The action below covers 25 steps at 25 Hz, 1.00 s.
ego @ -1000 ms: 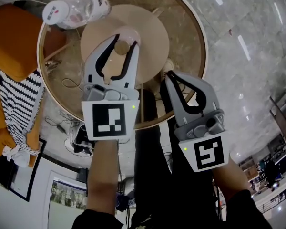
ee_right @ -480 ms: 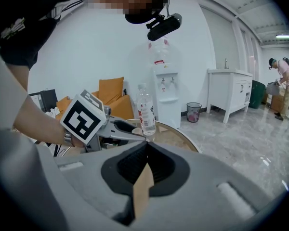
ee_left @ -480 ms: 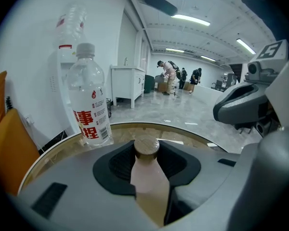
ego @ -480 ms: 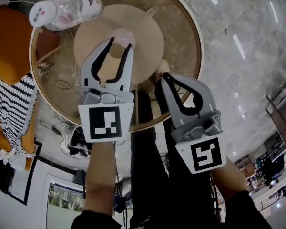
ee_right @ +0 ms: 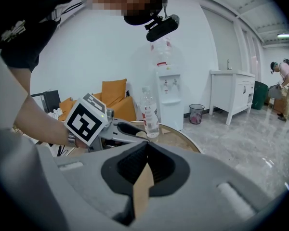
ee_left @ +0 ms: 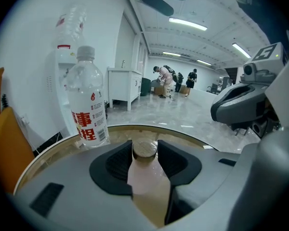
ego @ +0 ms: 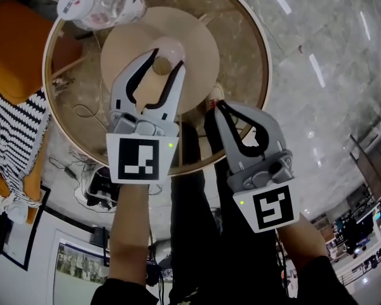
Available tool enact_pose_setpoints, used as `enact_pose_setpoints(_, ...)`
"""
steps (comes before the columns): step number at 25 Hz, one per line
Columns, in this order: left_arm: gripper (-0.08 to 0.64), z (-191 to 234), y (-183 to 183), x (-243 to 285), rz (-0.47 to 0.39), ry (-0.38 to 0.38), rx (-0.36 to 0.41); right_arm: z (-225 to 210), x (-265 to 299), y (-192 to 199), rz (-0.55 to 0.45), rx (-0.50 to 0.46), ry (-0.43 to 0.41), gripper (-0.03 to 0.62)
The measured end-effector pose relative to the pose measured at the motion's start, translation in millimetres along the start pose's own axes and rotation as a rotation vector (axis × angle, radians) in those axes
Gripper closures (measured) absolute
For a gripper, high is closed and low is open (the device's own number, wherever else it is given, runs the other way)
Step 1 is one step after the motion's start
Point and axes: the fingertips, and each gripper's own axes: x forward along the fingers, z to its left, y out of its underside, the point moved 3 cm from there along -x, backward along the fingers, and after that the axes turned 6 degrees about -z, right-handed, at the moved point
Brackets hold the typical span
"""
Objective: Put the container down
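The left gripper (ego: 164, 61) has its jaws opening, with the pink container (ee_left: 147, 177) between them. The right gripper (ego: 223, 108) is closed and empty.

Round table (ego: 239, 43) bears water bottle (ego: 105, 5), seemingly the container (ego: 164, 63).

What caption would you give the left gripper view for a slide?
Left gripper, jaws opening around a cork-topped container; water bottle standing on the round table.
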Motion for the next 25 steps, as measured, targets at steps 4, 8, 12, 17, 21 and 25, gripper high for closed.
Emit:
enact_pose_setpoints(4, 0.391, 0.4, -10.2, -8.1, -0.017, -0.011, 0.031, 1.0, -3.1, -9.3, -0.014, -0.017, -0.001, 0.597)
enact_pose_setpoints(8, 0.391, 0.5, -20.2, -23.3, -0.028, -0.037, 0.053, -0.7, -8.7, -15.6, -0.015, -0.031, 0.003, 0.597)
enact_pose_setpoints(12, 0.442, 0.7, -24.5, -47.4, -0.045, -0.085, 0.068, -0.3, -14.7, -19.7, -0.019, -0.040, 0.013, 0.597)
enact_pose_setpoints(17, 0.546, -7.6, -20.2, -81.4, -0.007, -0.089, 0.029, 15.4, -19.2, -27.7, -0.045, 0.006, -0.015, 0.597)
enact_pose_setpoints(21, 0.548, -25.4, -36.4, -109.5, -0.039, -0.056, 0.040, 32.4, -24.2, -39.9, -0.076, 0.030, -0.029, 0.597)
enact_pose_setpoints(25, 0.548, -25.4, -57.0, -144.0, -0.055, -0.075, 0.048, 57.5, -25.7, -67.4, -0.086, 0.009, -0.063, 0.597)
